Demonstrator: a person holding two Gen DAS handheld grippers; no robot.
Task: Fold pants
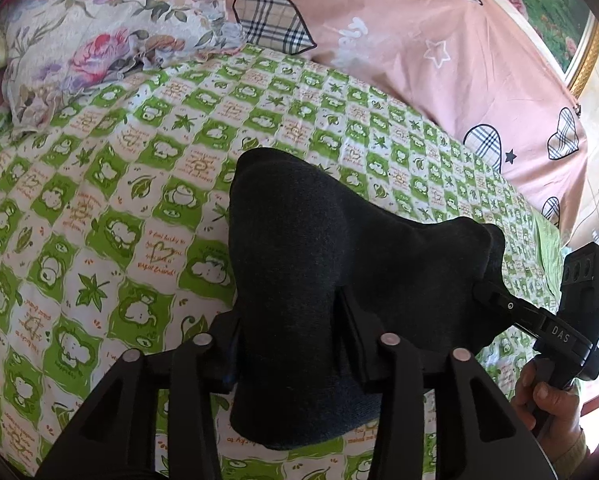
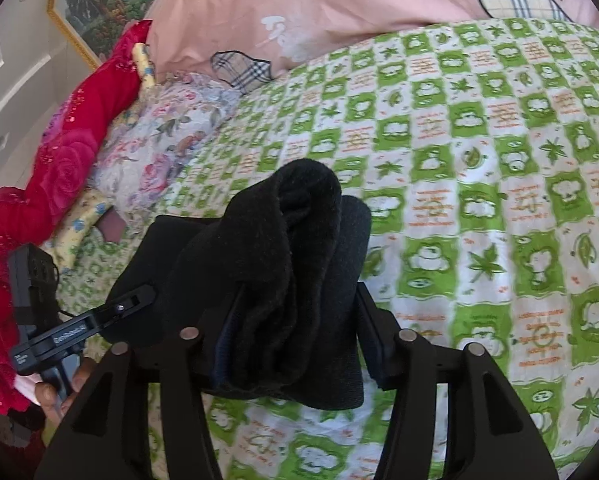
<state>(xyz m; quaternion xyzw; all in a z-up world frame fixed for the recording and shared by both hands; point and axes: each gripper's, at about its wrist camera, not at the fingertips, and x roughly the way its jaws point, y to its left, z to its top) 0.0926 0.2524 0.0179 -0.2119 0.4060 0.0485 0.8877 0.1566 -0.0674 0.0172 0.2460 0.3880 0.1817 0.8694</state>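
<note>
Dark charcoal pants (image 1: 319, 264) hang bunched between both grippers, lifted above the green-and-white checked bedspread (image 1: 99, 208). My left gripper (image 1: 291, 332) is shut on one part of the fabric, which drapes over and hides its fingertips. The right gripper (image 1: 495, 300) shows at the right, clamped on the other end. In the right wrist view the pants (image 2: 291, 280) bulge up between my right gripper's (image 2: 299, 320) fingers, which grip them; the left gripper (image 2: 127, 304) holds the fabric at the left.
A pink quilt with plaid hearts (image 1: 419, 40) lies at the bed's far side. A floral pillow (image 1: 99, 40) sits far left, with a red blanket (image 2: 59, 160) beyond it. A framed picture (image 1: 559, 8) hangs on the wall. The bedspread (image 2: 479, 200) spreads out under the pants.
</note>
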